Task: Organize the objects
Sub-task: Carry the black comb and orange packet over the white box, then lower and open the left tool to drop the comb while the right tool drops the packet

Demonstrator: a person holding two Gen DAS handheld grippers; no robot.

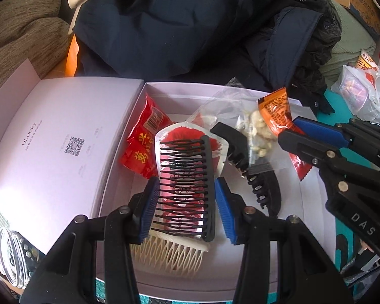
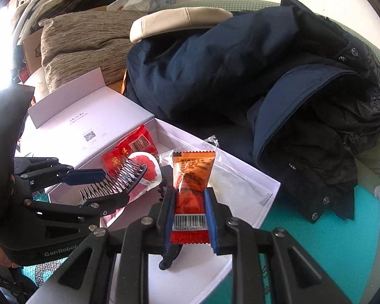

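Observation:
My left gripper is shut on a black comb, its blue pads pressed to both long edges, above the open white box. In the right wrist view that gripper and comb hang at the left over the box. My right gripper is shut on an orange snack packet, which it holds upright over the box's near side. Seen from the left wrist, the right gripper and its packet are at the right. Under the black comb lies a white comb.
Inside the box lie a red packet, a black claw clip and a clear bag of pale pieces. The lid lies open to the left. A dark coat is piled behind. A glass jar stands at the near left.

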